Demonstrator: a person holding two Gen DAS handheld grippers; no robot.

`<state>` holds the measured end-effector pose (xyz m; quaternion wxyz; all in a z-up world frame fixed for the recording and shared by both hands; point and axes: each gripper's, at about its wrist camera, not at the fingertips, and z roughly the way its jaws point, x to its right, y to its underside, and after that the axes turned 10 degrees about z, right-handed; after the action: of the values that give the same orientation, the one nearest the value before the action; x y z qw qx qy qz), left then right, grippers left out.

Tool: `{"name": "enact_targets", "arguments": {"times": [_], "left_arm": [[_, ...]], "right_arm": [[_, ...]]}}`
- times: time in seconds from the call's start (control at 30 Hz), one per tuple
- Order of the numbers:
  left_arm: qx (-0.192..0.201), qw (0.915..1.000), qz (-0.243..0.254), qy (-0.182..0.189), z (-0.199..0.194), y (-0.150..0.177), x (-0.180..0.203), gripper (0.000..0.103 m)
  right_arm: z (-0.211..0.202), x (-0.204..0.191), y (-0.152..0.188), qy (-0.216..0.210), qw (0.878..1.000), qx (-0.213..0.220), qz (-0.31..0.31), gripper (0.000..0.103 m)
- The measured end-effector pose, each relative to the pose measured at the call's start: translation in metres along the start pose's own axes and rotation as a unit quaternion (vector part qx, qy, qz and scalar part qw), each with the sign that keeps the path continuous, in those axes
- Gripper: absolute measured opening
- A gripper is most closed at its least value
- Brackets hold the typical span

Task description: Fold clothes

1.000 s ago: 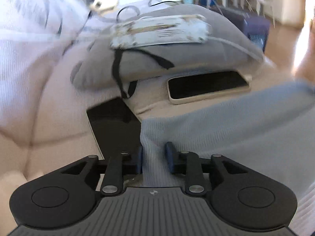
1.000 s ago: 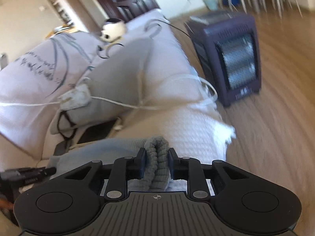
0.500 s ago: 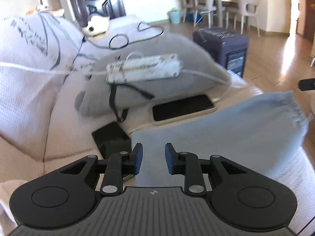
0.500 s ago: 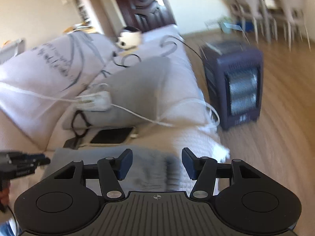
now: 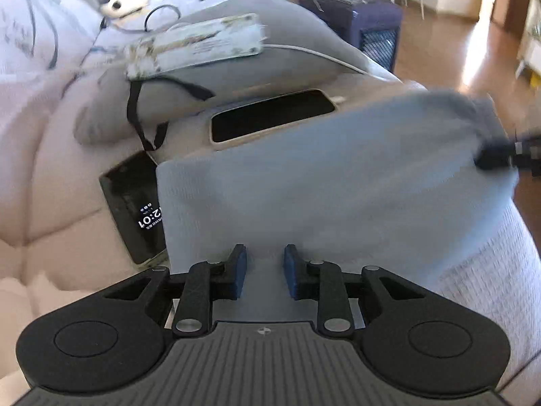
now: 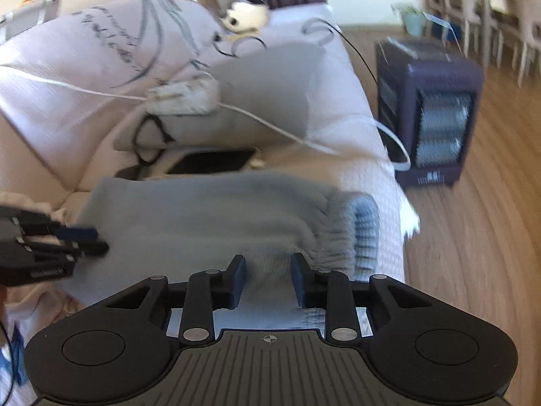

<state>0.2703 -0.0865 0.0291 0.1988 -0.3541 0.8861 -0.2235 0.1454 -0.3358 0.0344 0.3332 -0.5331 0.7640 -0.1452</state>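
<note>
A grey-blue knit garment (image 5: 321,186) lies spread flat on the sofa seat, its gathered elastic band (image 6: 341,233) at the floor-side end. My left gripper (image 5: 265,267) hovers open at the garment's near edge, close to its left corner, with cloth showing in the gap between the fingers. My right gripper (image 6: 267,277) is also open, over the near edge just left of the elastic band. Each gripper shows in the other's view: the right one (image 5: 497,157) at the far right, the left one (image 6: 50,247) at the far left.
A phone in a cream case (image 5: 274,116) lies just beyond the garment; a second phone (image 5: 135,209) with a lit clock is partly under its left edge. Behind are a grey cushion (image 5: 270,67), a power strip (image 5: 196,44) and cables. A dark heater (image 6: 429,115) stands on the wood floor.
The right gripper let go of the elastic band and the garment settled flat on the seat. Both grippers lifted, then came back down to its near edge; the right jaws have since narrowed.
</note>
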Motion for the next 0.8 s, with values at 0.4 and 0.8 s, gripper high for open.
{"name": "enact_targets", "arguments": {"times": [0.4, 0.8], "left_arm": [[-0.006, 0.9958, -0.083, 0.038, 0.027, -0.009, -0.032, 0.029], [-0.004, 0.9934, -0.096, 0.063, -0.027, -0.003, -0.002, 0.08]], "right_arm": [[0.022, 0.002, 0.012, 0.036, 0.999, 0.009, 0.02, 0.027], [-0.06, -0.021, 0.049, -0.001, 0.993, 0.086, 0.081, 0.032]]}}
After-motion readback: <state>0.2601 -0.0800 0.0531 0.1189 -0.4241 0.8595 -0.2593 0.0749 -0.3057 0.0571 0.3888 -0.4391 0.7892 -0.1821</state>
